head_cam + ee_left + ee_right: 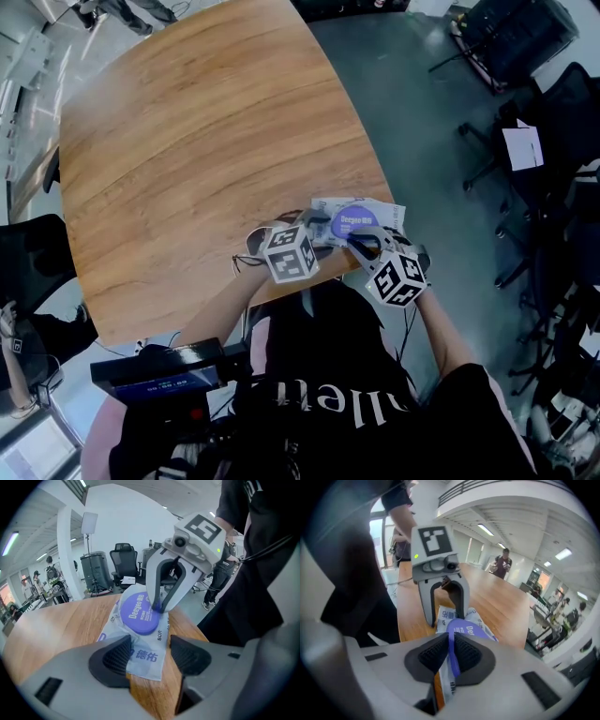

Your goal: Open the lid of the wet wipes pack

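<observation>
Setting: You stand at a wooden surface with a claw in each hand, both angled down at its near edge.
Pack: The wet wipes pack lies flat on the surface close to that near edge, between your two claws. Its round purple lid faces up.
Left claw: Your left claw has its jaws apart around the near end of the pack. The pack's edge lies against the left pad and stays clear of the right pad, so nothing is clamped.
Right claw: Your right claw has its jaws nearly together, pinching the rim of the purple lid edge-on between the ribbed pads. It reaches in from the side opposite your left claw.
Step in hand: You appear to be at the grasp. The lid's rim is caught, but it does not look swung open yet.
Next move: Lifting the rim up and back along its hinge looks like the next move. It calls for a firm pinch, because the rim is thin.
Left hand's part: The soft pack will likely rise with the lid unless you steady it. Closing the left jaws on its end, or pressing that end down, should hold it.
Risk: The rim may slip out of the pads if you pull too fast.
</observation>
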Demonstrator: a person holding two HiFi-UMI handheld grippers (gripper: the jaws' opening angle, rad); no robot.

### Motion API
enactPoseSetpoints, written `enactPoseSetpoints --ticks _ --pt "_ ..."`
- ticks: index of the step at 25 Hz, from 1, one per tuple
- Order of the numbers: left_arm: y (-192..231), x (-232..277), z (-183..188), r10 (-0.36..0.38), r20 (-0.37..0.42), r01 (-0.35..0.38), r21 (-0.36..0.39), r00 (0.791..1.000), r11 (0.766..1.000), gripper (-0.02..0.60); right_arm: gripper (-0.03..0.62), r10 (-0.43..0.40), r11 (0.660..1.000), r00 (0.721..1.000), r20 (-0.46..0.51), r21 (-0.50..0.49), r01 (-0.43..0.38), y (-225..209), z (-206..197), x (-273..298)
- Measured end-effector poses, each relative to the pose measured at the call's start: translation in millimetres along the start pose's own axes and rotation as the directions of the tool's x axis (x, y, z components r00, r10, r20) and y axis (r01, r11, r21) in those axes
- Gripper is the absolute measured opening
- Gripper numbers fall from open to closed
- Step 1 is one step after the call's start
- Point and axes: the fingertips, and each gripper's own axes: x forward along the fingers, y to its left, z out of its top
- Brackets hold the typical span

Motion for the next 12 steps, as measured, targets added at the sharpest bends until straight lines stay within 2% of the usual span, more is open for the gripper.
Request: enactPoseSetpoints --ticks 3,8,10,12 --pt "6 -2 4 0.009 0.040 -0.006 -0.081 0.999 0.997 0.255 0.044 -0.012 0.986 0.999 -0.032 -0.164 0.007 4 -4 5" --pt "16 -4 9 0.027 0.090 -0.008 -0.205 0.996 0.979 0.253 0.044 -0.021 0.984 1.000 -0.016 -0.177 0.018 -1 -5 8" --pt "18 -5 14 0.023 0.125 0.016 -0.299 0.992 0.954 0.253 0.044 -0.017 0.986 1.000 -0.008 -0.166 0.015 -2 -7 7" --pt "19 -8 19 0.019 0.163 0.049 -0.404 0.987 0.914 0.253 0.044 -0.017 0.988 1.000 0.003 -0.151 0.017 -3 -8 7"
